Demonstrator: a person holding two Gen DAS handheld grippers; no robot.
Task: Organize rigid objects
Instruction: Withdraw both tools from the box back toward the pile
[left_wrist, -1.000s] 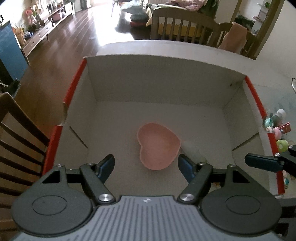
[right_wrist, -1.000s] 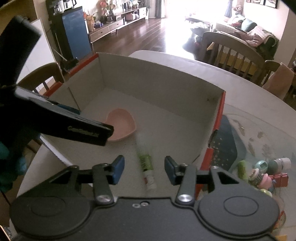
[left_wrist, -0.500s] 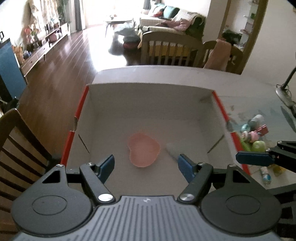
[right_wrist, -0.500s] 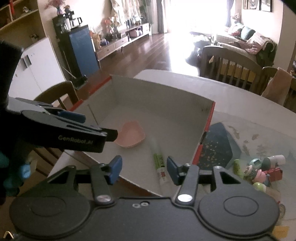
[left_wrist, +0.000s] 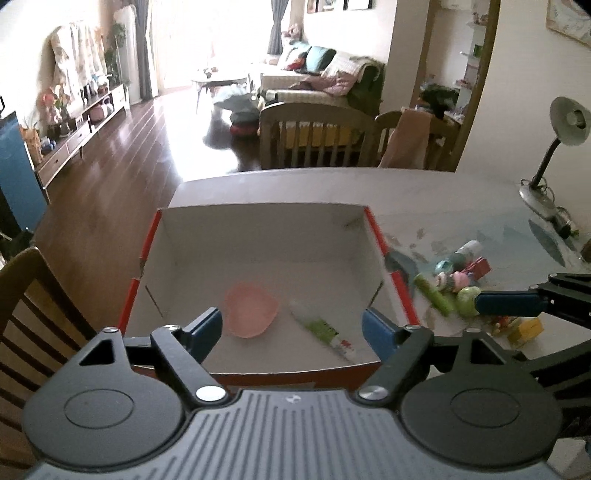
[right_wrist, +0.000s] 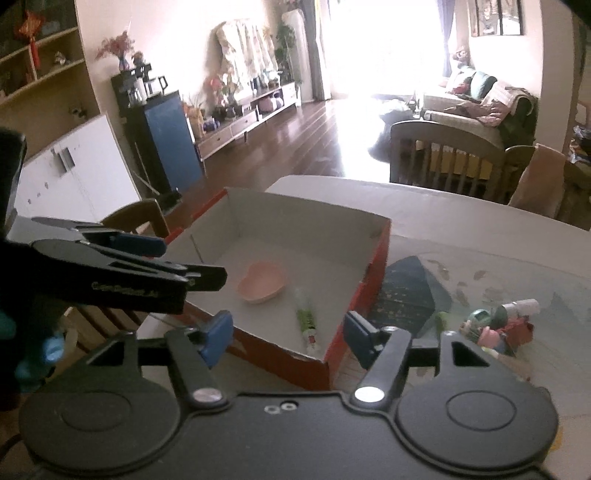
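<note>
Two items, a pink heart dish and a green tube, lay inside the box. Both grippers' jaws were opening, nothing between them; left gripper, right gripper. Next probably came the cluster of small items on the surface, right of the box.

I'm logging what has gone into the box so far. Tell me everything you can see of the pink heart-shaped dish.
The pink heart-shaped dish is a shallow, pale pink bowl with a smooth raised rim, plastic by its look and empty. It sits upright on the pale floor of the cardboard box, toward the near left part, its point toward the near wall. A green and white tube lies just to its right, apart from it. Neither gripper touches it.
</note>
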